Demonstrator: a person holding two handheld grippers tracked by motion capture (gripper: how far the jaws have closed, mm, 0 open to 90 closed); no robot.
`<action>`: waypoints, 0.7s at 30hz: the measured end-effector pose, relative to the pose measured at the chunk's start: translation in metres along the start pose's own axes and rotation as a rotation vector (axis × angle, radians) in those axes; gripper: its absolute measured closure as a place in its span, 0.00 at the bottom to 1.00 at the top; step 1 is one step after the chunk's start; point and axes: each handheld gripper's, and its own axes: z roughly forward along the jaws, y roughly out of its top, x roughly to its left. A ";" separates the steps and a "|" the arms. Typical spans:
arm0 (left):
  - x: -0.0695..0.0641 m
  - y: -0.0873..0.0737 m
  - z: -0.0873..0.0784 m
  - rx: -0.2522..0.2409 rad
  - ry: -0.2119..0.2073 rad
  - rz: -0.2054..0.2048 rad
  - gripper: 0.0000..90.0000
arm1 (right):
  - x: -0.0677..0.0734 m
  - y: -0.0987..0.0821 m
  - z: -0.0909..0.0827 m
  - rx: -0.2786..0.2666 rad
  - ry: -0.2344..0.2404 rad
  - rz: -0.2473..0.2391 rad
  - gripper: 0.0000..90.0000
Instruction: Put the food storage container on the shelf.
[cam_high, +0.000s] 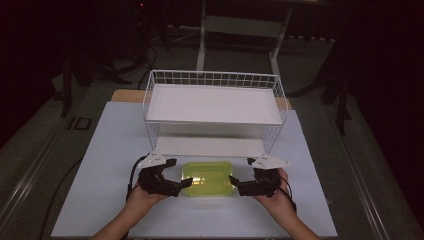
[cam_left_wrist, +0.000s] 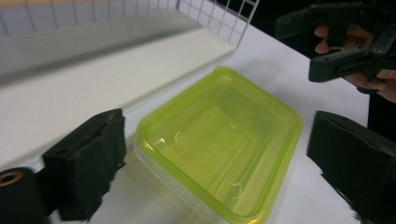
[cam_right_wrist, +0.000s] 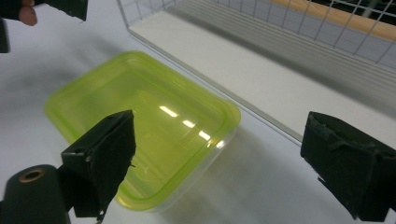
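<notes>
A yellow-green translucent plastic container (cam_high: 208, 178) with its lid on lies flat on the white table, just in front of the wire rack. My left gripper (cam_high: 181, 186) stands open at the container's left end, and my right gripper (cam_high: 236, 186) stands open at its right end. In the left gripper view the container (cam_left_wrist: 219, 140) lies between and beyond my spread jaws, with the other gripper (cam_left_wrist: 341, 42) at the upper right. In the right gripper view the container (cam_right_wrist: 144, 121) sits ahead, nearer the left jaw.
A white wire rack (cam_high: 214, 112) with two white shelves stands right behind the container; its lower shelf (cam_high: 210, 146) sits at table level. The white tabletop (cam_high: 115, 150) spreads left, right and in front. Dark floor, cables and stands surround the table.
</notes>
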 end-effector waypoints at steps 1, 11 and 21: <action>0.000 -0.001 0.002 0.010 0.008 -0.005 0.07 | 0.000 -0.001 0.002 0.004 0.007 0.006 0.15; 0.007 -0.015 0.020 0.109 0.081 -0.138 0.35 | 0.003 -0.007 0.012 0.040 0.023 0.034 0.18; 0.007 -0.024 0.021 0.124 0.106 -0.168 0.52 | 0.011 -0.018 0.022 0.104 0.043 0.096 0.26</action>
